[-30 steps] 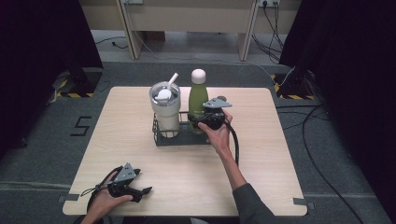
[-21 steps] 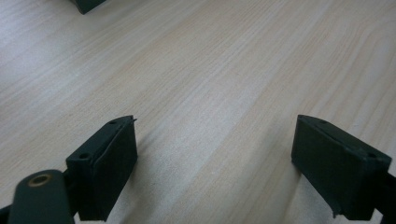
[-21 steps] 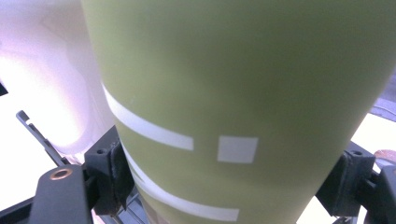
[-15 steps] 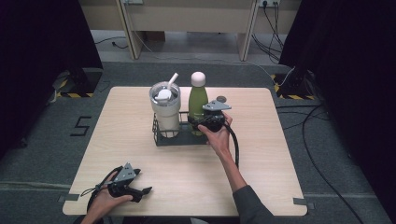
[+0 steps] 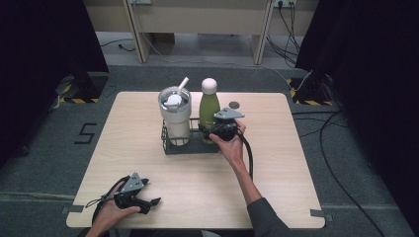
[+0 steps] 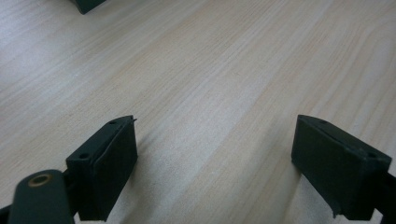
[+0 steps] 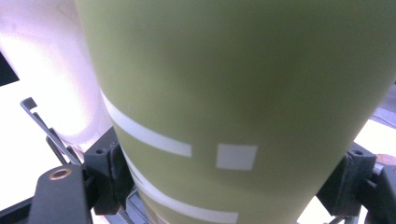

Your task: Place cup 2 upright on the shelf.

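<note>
Jaws on the left gripper [image 5: 148, 202] stand wide apart with only bare table [image 6: 224, 84] between them, nothing touching either pad; it sits low at the table's near-left corner, well apart from everything else. Ahead of it and to the right, a black wire caddy [image 5: 170, 145] holds a steel tumbler [image 5: 175, 116] with lid and straw in its left compartment. Green bottle [image 5: 209, 111] stands upright just right of the tumbler, in the caddy's right compartment. Right gripper [image 5: 210, 129] is clamped on that bottle: both pads press its lower body, one each side, white stripes [image 7: 154, 139] between them. Tumbler shows just beyond the left jaw.
</note>
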A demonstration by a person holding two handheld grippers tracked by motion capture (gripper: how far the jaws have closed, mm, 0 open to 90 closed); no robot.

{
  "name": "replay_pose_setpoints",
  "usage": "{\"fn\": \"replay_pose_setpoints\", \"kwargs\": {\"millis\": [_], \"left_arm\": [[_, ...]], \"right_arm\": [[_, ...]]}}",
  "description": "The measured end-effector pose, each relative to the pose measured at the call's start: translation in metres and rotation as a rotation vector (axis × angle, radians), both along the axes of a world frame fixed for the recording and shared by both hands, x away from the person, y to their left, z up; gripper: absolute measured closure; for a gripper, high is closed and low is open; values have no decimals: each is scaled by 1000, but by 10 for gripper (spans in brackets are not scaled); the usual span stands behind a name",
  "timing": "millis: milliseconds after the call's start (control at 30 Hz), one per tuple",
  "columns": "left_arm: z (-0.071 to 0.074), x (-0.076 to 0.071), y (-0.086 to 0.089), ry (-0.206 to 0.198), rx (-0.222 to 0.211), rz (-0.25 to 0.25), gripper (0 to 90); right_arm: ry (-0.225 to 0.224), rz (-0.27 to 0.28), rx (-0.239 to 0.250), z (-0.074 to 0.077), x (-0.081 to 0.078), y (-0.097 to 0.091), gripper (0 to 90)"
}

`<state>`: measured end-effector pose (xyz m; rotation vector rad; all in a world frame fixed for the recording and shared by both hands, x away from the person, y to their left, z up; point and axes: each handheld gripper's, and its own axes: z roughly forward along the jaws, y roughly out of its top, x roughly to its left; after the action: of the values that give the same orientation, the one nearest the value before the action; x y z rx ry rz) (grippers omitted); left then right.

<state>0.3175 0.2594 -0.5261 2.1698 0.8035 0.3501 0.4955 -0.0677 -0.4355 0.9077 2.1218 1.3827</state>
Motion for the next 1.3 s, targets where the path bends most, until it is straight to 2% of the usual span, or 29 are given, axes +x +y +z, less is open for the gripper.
{"fn": "replay_pose_setpoints", "kwargs": {"millis": [367, 600, 833, 1033, 1300], "left_arm": [[0, 0, 0, 0, 0, 0, 137], [0, 0, 0, 0, 0, 0, 137], [0, 0, 0, 0, 0, 0, 137], [0, 0, 0, 0, 1, 0, 137], [0, 0, 0, 0, 0, 0, 137]], "right_arm": [[0, -8, 22, -3, -1, 0, 200], [17, -10, 47, -5, 0, -1, 191], [18, -10, 44, -4, 0, -2, 189], [37, -11, 49, -4, 0, -5, 160], [35, -4, 42, 2, -4, -9, 155]]}}
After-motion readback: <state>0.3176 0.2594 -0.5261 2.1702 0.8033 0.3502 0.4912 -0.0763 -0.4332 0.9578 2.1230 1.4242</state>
